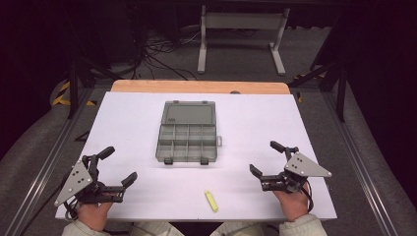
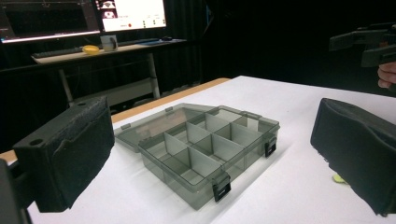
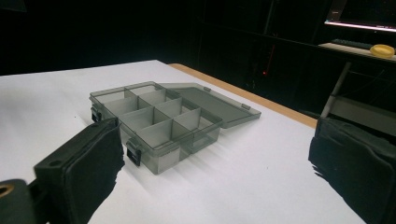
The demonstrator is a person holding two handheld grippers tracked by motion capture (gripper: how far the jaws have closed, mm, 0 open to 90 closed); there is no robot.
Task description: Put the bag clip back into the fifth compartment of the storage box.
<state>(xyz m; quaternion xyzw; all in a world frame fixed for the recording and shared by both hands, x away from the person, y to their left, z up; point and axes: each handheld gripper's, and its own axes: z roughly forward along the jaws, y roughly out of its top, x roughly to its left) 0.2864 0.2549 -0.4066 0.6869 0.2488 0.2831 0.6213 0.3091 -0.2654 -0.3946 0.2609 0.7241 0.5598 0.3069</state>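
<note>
Between open tongs (image 1: 117, 166), compartment box (image 1: 187, 136)

No writing can be read in any of the views. The lit monitor (image 2: 130, 14) behind the desk in the left gripper view carries a window with small marks, too blurred to make out, and the organiser box (image 1: 188, 132) bears no legible label.
</note>
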